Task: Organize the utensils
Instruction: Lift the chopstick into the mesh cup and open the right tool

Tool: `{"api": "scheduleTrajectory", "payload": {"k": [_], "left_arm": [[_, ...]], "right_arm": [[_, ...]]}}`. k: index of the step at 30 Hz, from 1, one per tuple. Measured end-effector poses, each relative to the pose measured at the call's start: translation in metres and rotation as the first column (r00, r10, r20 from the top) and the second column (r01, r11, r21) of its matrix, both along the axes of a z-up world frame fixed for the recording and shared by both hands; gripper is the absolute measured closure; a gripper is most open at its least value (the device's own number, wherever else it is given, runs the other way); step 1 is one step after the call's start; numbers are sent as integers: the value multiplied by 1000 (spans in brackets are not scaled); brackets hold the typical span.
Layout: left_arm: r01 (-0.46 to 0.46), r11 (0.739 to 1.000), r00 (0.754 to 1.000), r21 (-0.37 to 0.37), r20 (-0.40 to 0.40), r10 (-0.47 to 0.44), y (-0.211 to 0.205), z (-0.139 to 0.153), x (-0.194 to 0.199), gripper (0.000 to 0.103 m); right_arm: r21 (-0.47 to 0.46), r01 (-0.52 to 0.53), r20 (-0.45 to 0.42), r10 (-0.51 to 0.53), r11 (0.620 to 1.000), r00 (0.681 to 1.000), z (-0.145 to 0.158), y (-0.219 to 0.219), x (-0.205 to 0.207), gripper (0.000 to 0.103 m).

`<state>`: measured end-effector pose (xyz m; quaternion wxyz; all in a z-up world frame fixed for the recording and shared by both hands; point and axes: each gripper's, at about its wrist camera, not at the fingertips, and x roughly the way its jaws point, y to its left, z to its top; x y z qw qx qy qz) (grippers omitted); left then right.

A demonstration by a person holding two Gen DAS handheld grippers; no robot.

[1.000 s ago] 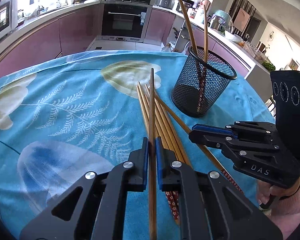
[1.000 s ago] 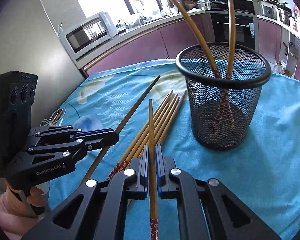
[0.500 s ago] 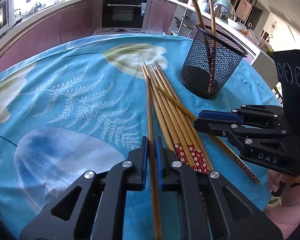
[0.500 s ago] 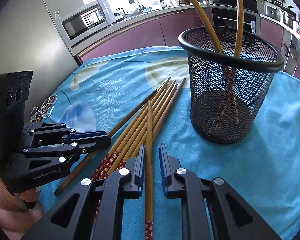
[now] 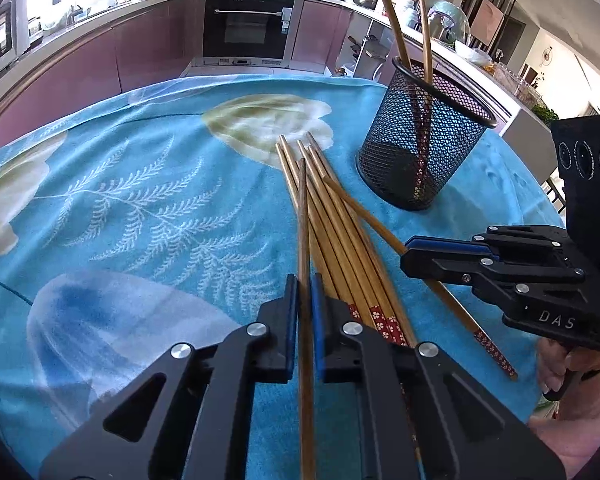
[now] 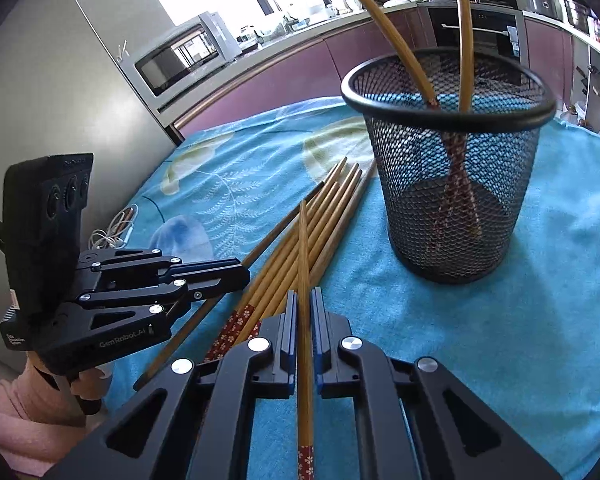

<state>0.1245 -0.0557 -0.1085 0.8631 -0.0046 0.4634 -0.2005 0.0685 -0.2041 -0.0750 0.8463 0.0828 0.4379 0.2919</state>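
Left gripper (image 5: 304, 292) has its fingers pinched on a single chopstick (image 5: 302, 216), tip angled over the bundle of chopsticks (image 5: 340, 232) lying on the blue floral table (image 5: 140, 208). Moving right, the right gripper (image 6: 305, 312) clamps a chopstick of its own (image 6: 304, 248) — red-patterned end trailing back past the fingers. Further right stands the black mesh cup (image 6: 452, 184) — two chopsticks (image 6: 464, 32) leaning inside.
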Motion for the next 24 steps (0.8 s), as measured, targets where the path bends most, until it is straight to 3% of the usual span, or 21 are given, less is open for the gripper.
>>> {"api": "scheduleTrajectory", "payload": {"k": [9,24], "left_arm": [[24,996,994,-87,104,-15,12,50,-18,96],[94,970,963,-223,268,-32,19,129,-46,96]], "right_arm": [[78,15,122,-25,997,992,43,-26,-23,97],[160,50,276,-94,986,957,99,-63,-33,97]]}}
